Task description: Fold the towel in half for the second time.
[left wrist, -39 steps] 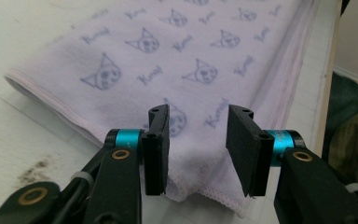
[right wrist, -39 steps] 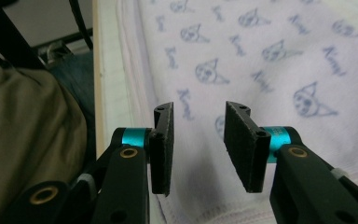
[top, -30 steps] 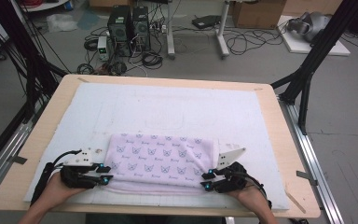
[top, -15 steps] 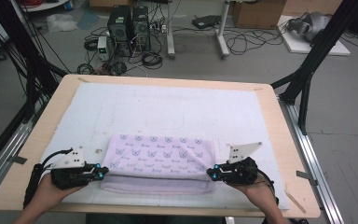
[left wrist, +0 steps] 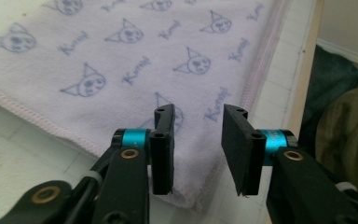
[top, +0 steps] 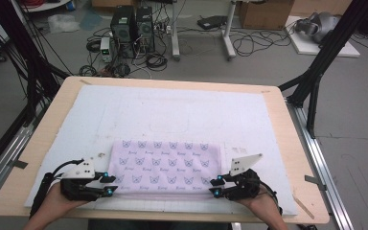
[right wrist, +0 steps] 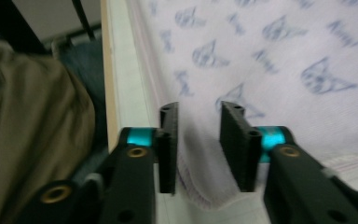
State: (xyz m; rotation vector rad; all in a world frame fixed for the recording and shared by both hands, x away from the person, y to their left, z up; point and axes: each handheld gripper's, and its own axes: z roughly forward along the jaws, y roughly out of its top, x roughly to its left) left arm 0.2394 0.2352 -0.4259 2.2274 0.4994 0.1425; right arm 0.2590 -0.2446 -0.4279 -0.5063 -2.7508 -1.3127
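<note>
Both grippers, left gripper (top: 106,184) and right gripper (top: 216,187), sit open and empty at the towel's (top: 165,160) near corners, its long axis running between them.

Even, soft light over my bench (top: 278,120), faint shadows; my right tool's (right wrist: 198,140) view is blurred.

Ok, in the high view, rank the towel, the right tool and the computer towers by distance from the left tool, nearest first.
From the left tool:
1. Towel, just to its right, at the tips.
2. Right tool, across the towel at the table's near right.
3. Computer towers, on the floor beyond the table's far edge.
</note>
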